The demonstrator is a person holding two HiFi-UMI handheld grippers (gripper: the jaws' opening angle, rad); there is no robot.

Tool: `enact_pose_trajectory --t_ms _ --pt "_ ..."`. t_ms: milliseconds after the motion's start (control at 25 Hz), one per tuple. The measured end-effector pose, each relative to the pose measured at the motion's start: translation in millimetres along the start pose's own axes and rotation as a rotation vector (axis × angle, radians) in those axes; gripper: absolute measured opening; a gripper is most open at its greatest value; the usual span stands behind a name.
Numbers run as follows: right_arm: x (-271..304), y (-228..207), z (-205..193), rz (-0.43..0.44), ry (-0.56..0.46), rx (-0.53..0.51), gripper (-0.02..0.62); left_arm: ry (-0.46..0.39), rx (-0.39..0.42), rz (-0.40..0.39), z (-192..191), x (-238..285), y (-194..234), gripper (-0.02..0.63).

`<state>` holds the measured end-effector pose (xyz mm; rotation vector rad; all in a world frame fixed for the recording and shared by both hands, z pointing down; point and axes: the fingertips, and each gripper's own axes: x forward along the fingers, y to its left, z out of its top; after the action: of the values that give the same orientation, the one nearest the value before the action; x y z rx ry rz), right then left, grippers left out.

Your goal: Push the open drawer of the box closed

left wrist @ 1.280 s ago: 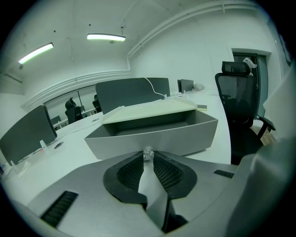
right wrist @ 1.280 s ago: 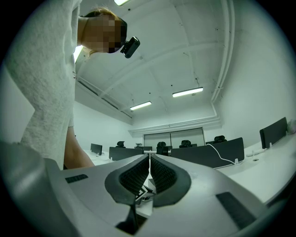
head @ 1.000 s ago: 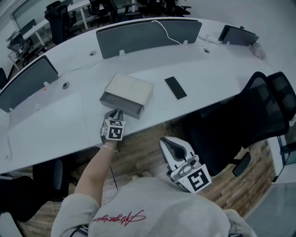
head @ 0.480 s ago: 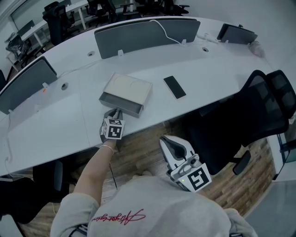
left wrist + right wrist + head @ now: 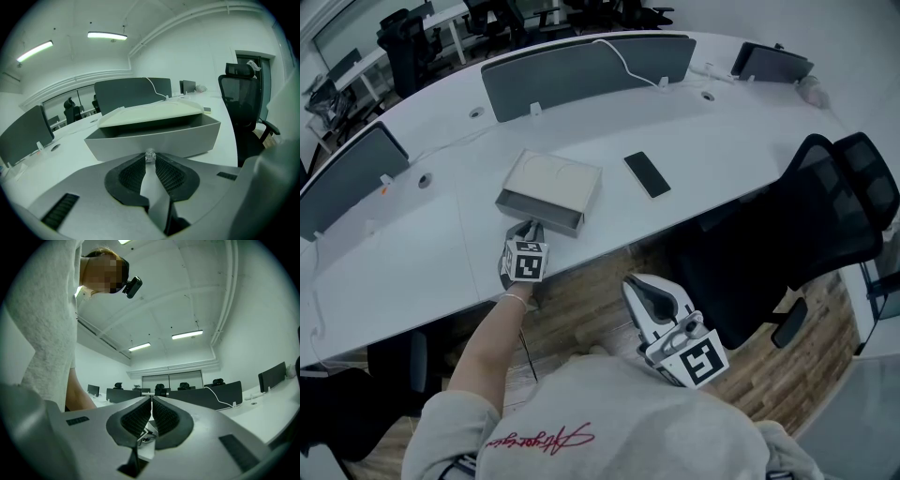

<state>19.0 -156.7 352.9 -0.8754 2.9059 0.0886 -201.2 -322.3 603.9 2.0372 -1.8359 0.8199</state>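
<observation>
Dim, cool blue-green cast throughout, soft even light from ceiling strip lights (image 5: 107, 35), only faint shadows on the pale table (image 5: 741, 122), both gripper views fisheye-bent, black vignette at their corners, nearest foreground slightly soft, distance sharper

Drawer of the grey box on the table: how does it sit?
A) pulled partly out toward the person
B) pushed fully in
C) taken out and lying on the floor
A: the drawer juts from the box toward the person, its knob gripped in the left tongs.
</observation>
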Motion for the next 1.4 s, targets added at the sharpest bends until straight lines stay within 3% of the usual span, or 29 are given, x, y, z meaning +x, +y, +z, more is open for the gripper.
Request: enact_pose_trajectory --t_ms 1400 --pt "-10 -14 -4 -0.065 0.015 0.000 0.021 -0.003 0.006 -0.023 12 15 0 0.078"
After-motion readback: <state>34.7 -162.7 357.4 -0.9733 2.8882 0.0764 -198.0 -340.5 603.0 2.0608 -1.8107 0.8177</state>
